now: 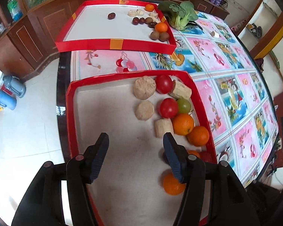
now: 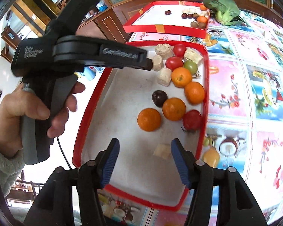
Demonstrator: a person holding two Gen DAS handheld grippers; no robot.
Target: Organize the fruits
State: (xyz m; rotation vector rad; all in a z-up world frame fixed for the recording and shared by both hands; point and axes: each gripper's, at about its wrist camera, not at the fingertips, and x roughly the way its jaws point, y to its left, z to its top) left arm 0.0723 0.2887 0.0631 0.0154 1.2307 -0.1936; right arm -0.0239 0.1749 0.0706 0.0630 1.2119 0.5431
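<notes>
Two red trays sit on the patterned tablecloth (image 2: 254, 60), and both grippers hang over the nearer one. At the far left of the right wrist view, a hand (image 2: 28, 113) grips the left gripper's handle, the tool reaching out over the near tray (image 2: 96, 101). In its own view, the left gripper (image 1: 135, 146) points down at bare tray floor with its fingers apart and nothing between them; an orange (image 1: 172, 185) lies just beside its right finger, probably only just let go. Further right, fruit crowds against the tray's right wall: tomatoes, a green tomato (image 2: 190, 66), oranges, a dark plum (image 2: 159, 98) and pale cut chunks, seemingly gathered there to leave the floor free for sorting. The right gripper (image 2: 145, 150) likewise stands with fingers spread and empty; a pale chunk (image 2: 163, 150) lies on the tray between them, close to the right finger, untouched. Beyond, the far tray (image 2: 141, 28) holds a smaller cluster of fruit in its right corner, and a leafy green (image 2: 224, 9) rests on the cloth beside it.
</notes>
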